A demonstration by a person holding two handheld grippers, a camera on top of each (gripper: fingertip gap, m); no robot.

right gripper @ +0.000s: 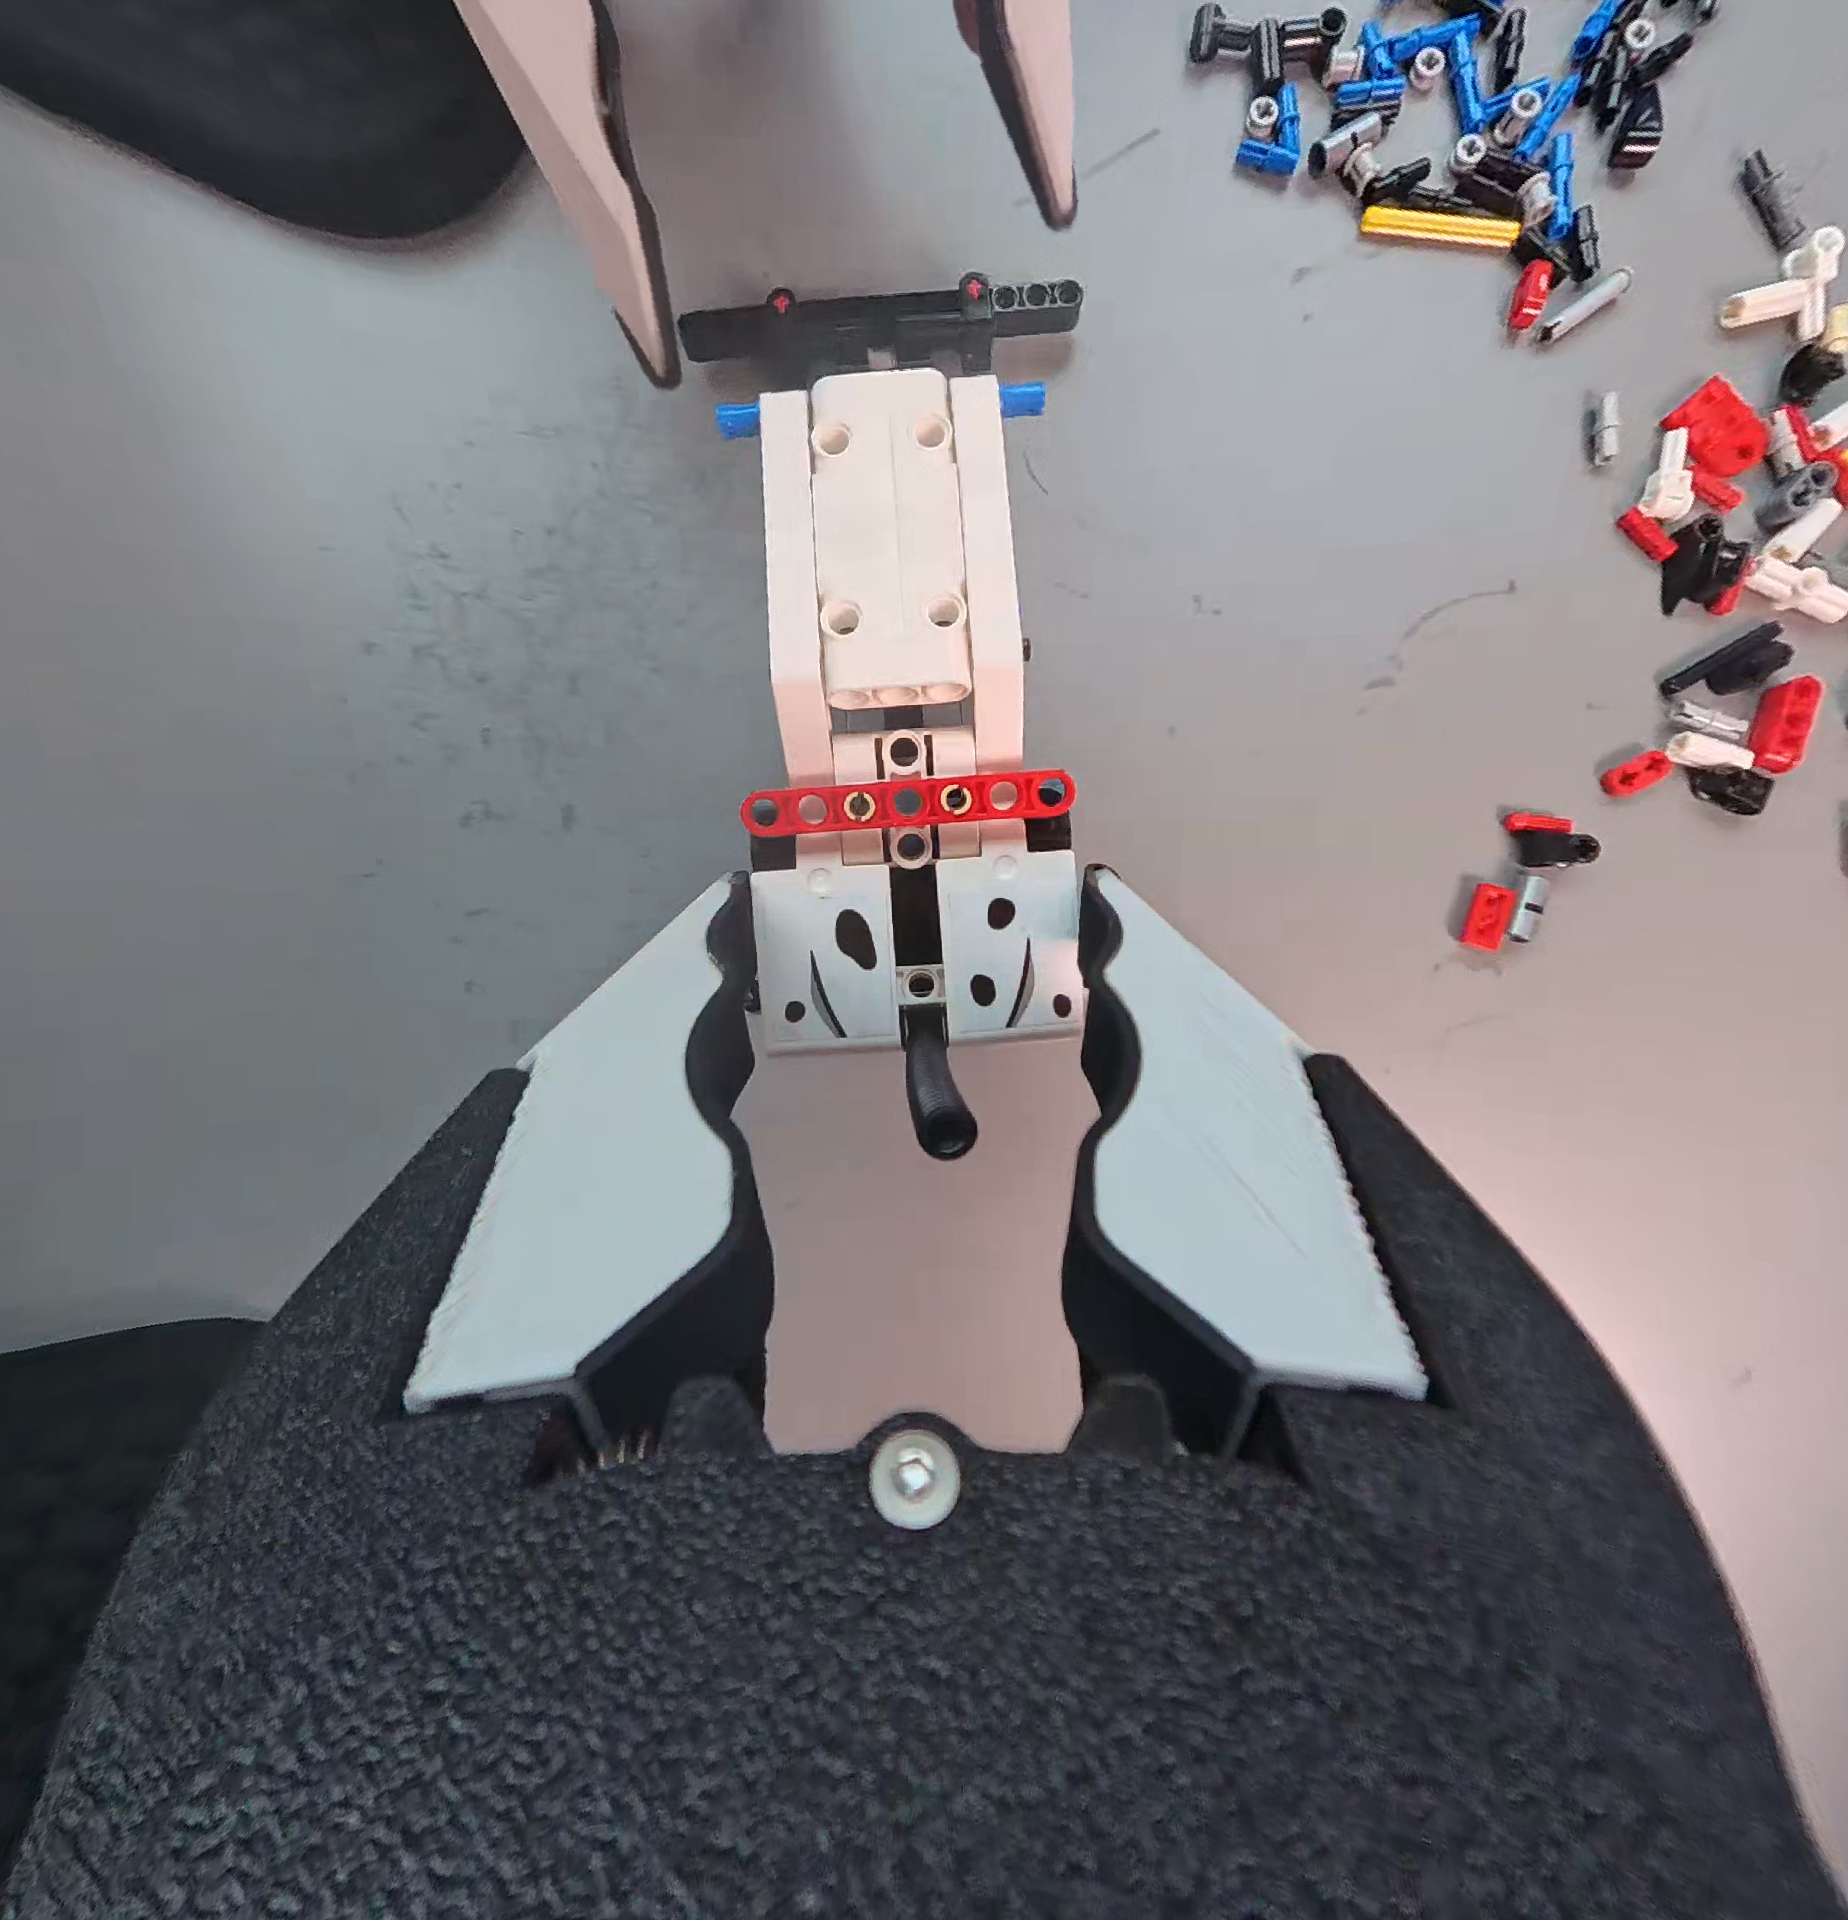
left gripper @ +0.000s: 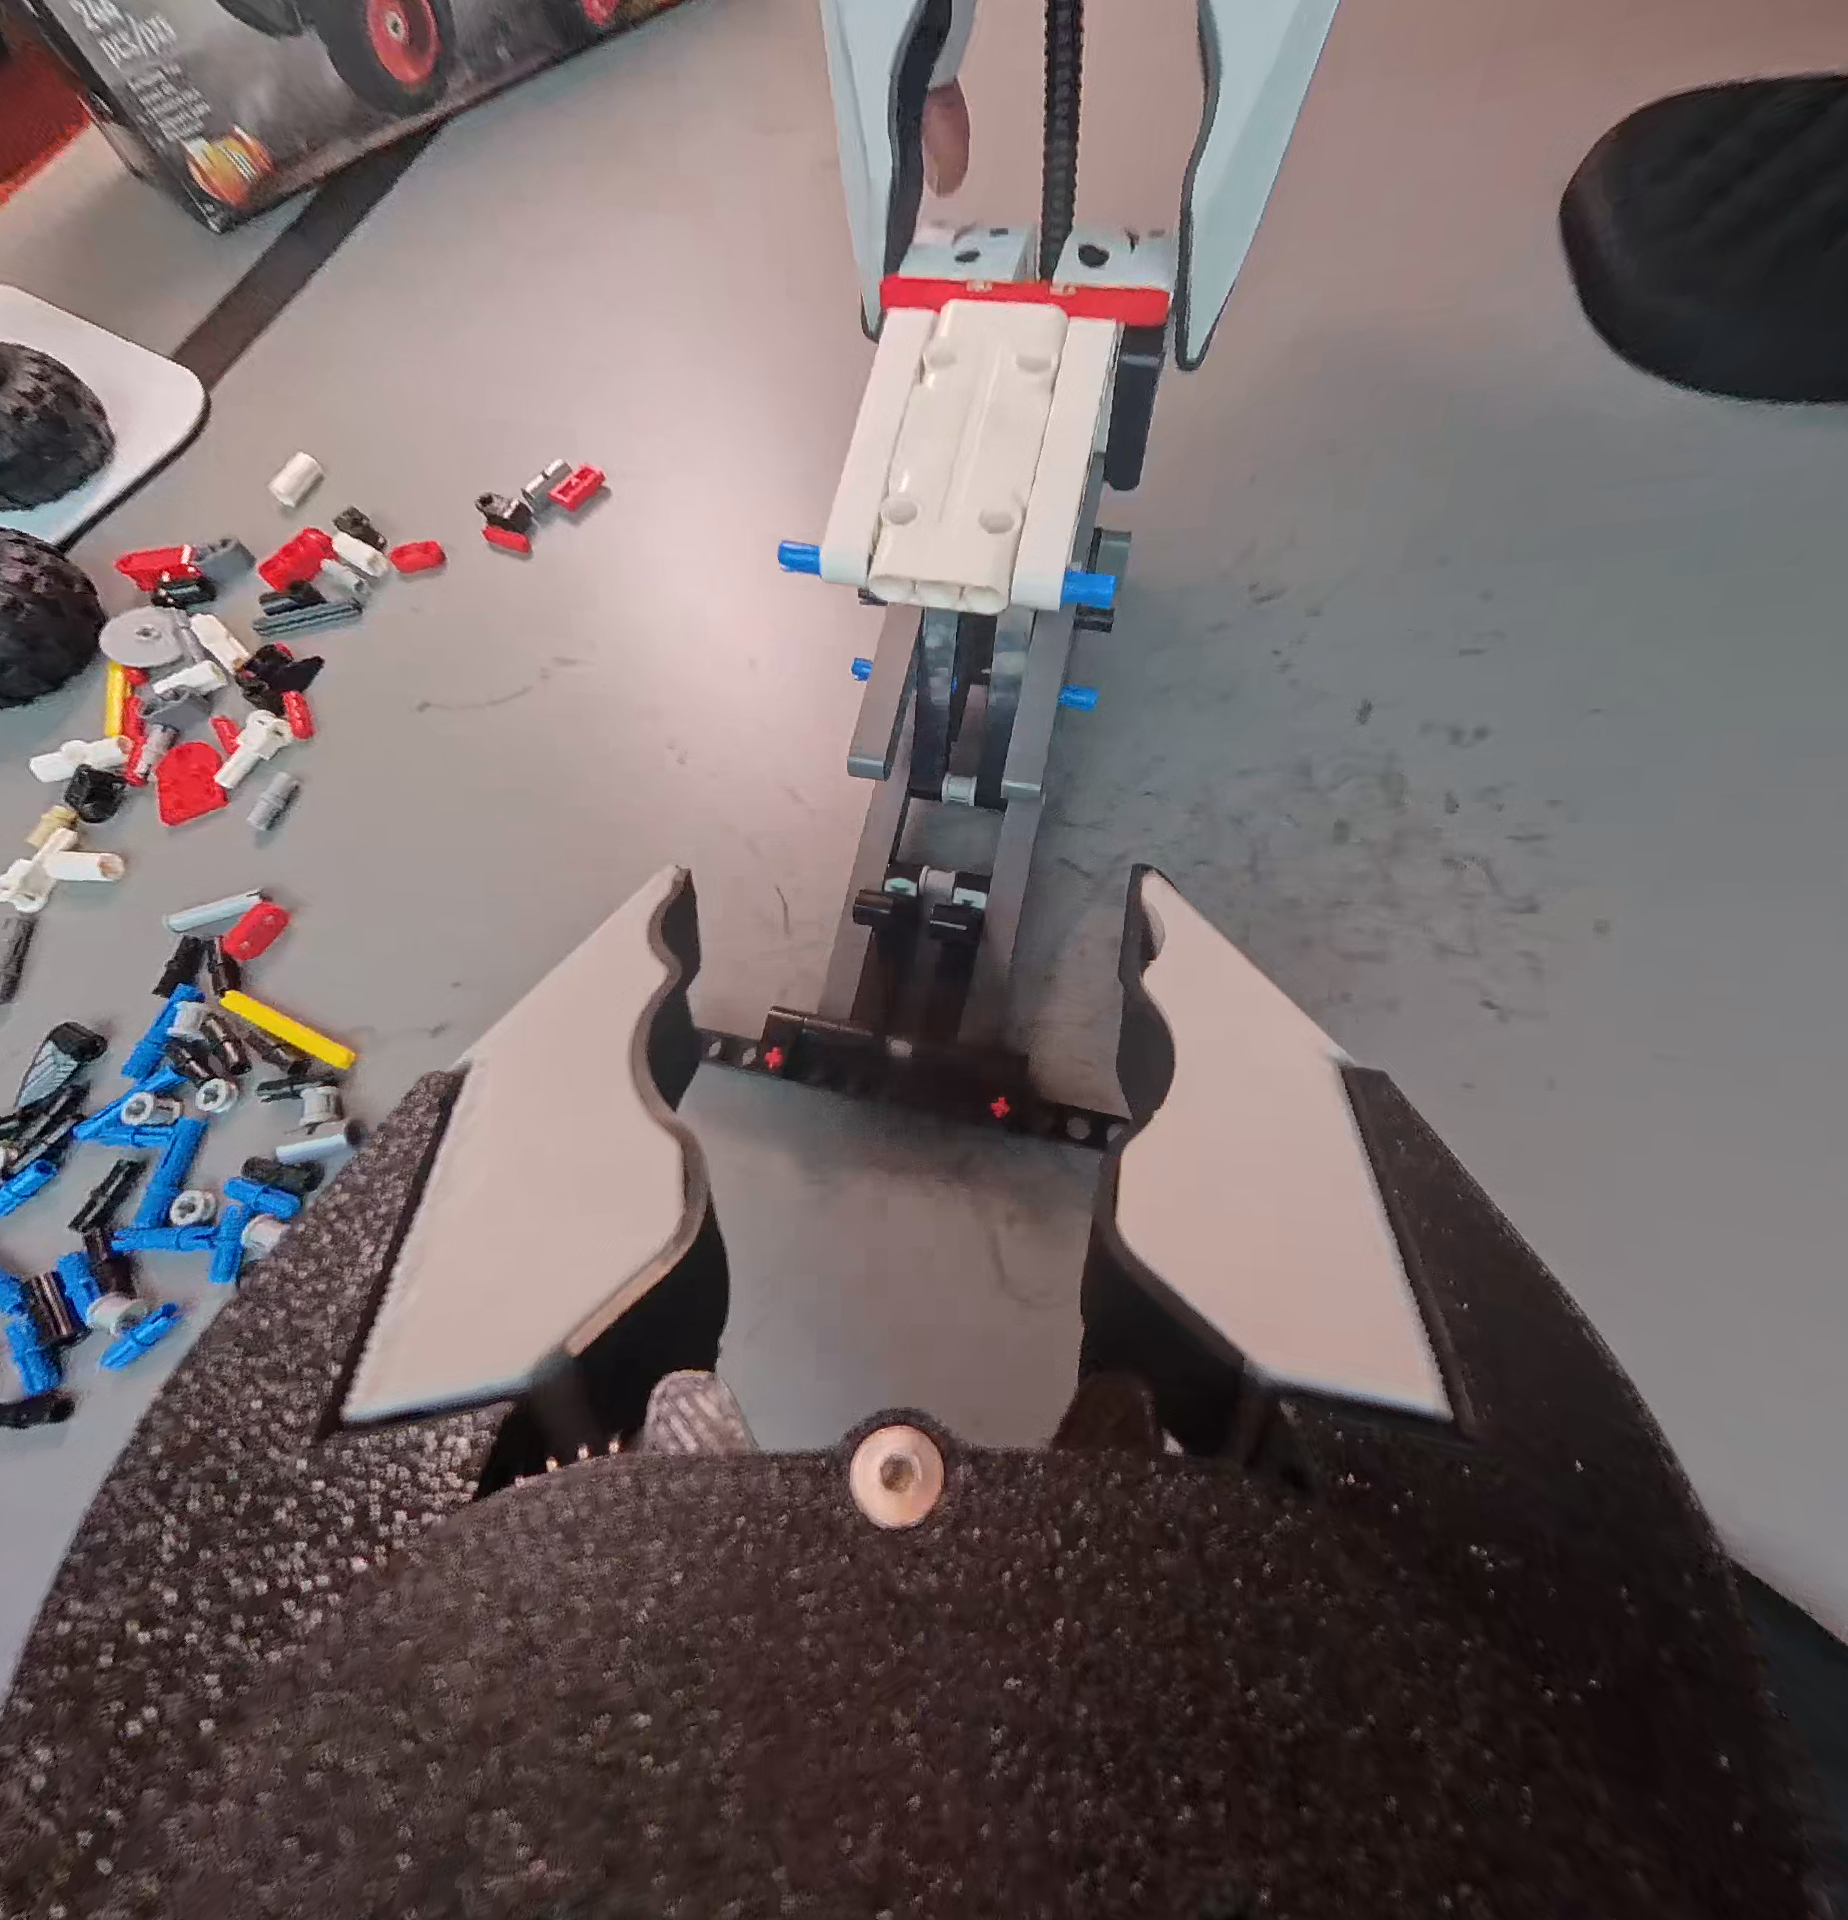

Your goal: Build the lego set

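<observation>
Two claws are flanking the model (right gripper: pixel 894 582) on the worktop (right gripper: pixel 328 675).
Right claw (right gripper: pixel 907 914) is pinching its spotted end; left claw (left gripper: pixel 912 914) is spread around the black beam (left gripper: pixel 899 1070).

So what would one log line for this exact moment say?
stage: mid-build | model: on table, between grippers | right gripper: shut on model's spotted end | left gripper: open at black crossbeam | loose parts: beside

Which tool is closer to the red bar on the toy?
Right. The right tool straddles the spotted end of the toy, just behind the red bar. The left tool is at the opposite end, by the black bar.
</observation>
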